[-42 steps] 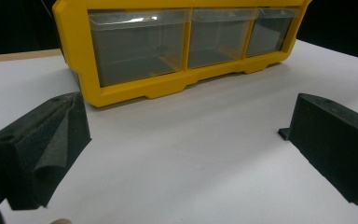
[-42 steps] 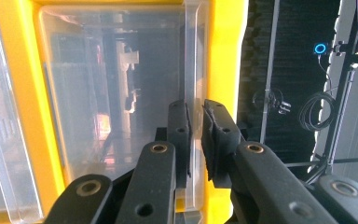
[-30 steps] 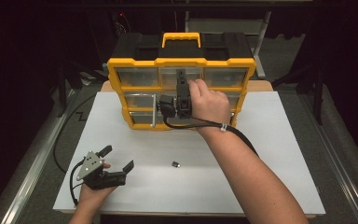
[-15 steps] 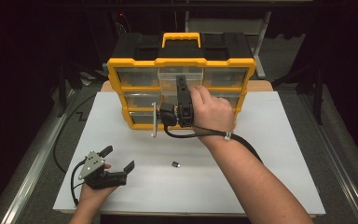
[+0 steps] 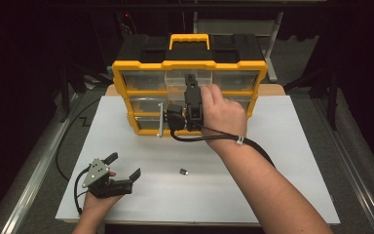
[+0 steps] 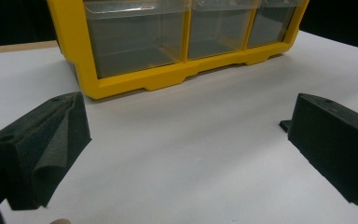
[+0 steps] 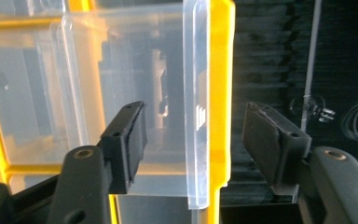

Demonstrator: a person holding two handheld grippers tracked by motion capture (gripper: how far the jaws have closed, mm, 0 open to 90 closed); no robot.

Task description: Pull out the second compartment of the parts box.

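A yellow drawer cabinet [image 5: 141,67] with clear drawers stands upright at the back of the white table [image 5: 282,161]. Its top middle drawer [image 5: 177,77] sticks out a little. My right gripper [image 5: 191,83] is held against this drawer by a hand. In the right gripper view the jaws of the right gripper [image 7: 193,135] have just been opening. They straddle the drawer's clear front lip [image 7: 196,70] without pressing on it. My left gripper [image 5: 124,165] rests low at the table's front left, open and empty. In the left gripper view the left gripper [image 6: 186,135] faces the cabinet's bottom drawers [image 6: 135,39].
A small dark part [image 5: 183,171] lies on the table between the two hands. A pale upright strip [image 5: 160,119] stands in front of the cabinet's lower left drawers. Black cables trail from both grippers. Dark floor and metal rails surround the table.
The right hand has drawn slightly back toward the person at the top middle drawer. A pale strip has appeared before the lower left drawers. The left gripper has stayed put.
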